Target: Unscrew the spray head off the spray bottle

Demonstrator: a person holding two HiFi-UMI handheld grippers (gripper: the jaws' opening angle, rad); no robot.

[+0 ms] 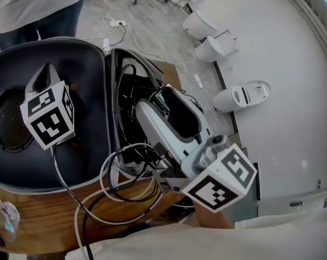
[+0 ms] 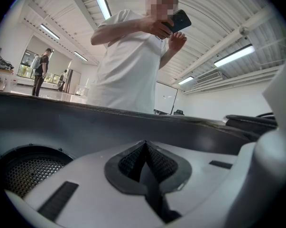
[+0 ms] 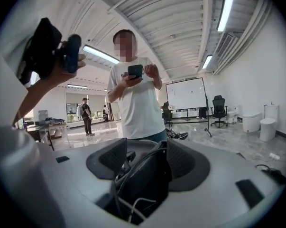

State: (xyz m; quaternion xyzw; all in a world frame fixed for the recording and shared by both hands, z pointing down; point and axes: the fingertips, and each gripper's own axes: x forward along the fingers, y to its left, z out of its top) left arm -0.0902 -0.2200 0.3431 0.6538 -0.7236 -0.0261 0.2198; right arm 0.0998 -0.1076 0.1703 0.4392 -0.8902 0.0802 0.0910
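Pale marbled floor runs along a white wall, with white toilets [image 1: 242,96] lined up at two o'clock in the head view. Below that, a wooden bench [image 1: 44,226] carries an open dark case [image 1: 93,91].

At eight o'clock, on the bench's edge, lies a small clear item with a blue patch [image 1: 3,215]. I cannot tell whether it belongs to the spray bottle, and no view shows a bottle I can be sure of.

At nine o'clock my left gripper [image 2: 144,145] sits over the case's left half beside a round mesh grille [image 1: 11,121], tip toward twelve o'clock. Its cube [image 1: 48,117] carries black-and-white square markers, not lettering. Its jaws are pressed together with nothing between them. Beyond it stands a person in a white shirt [image 2: 128,65] holding a dark phone [image 2: 179,20].

Looped black and white cables [image 1: 125,183] fill the case's right half at six o'clock.

At five o'clock my right gripper [image 3: 145,153] reaches toward eleven o'clock over those cables, its cube [image 1: 220,180] above my bare wrist [image 1: 212,218] and pale sleeve [image 1: 233,237]. Its jaws stand apart, gripping nothing, and cables show through the gap. A whiteboard [image 3: 185,93] stands at three o'clock in its view, too far to read.
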